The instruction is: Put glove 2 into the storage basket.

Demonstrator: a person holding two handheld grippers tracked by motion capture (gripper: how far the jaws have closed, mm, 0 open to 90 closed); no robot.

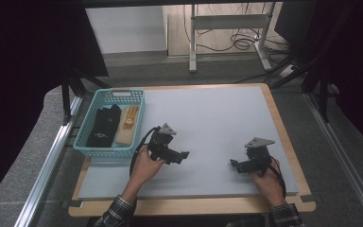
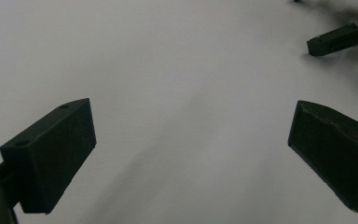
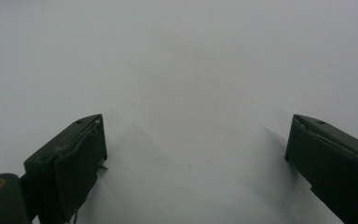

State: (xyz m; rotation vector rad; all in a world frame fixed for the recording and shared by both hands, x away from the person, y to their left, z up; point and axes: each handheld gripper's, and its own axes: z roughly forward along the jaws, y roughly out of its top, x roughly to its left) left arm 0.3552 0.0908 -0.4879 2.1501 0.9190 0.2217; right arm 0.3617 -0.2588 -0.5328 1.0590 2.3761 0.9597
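Two hand-held grippers rest low over a bare grey table mat, both empty.

Nearest the person, the right gripper (image 1: 235, 164) sits by the mat's (image 1: 217, 118) front right part, its jaws spread wide with nothing between them — the left gripper (image 1: 185, 154), a little farther in and well apart from it, is likewise wide open and holds nothing. Farther back at the left edge stands a teal basket (image 1: 90, 147) with a black glove (image 1: 103, 125) and a tan glove (image 1: 128, 124) lying side by side inside.
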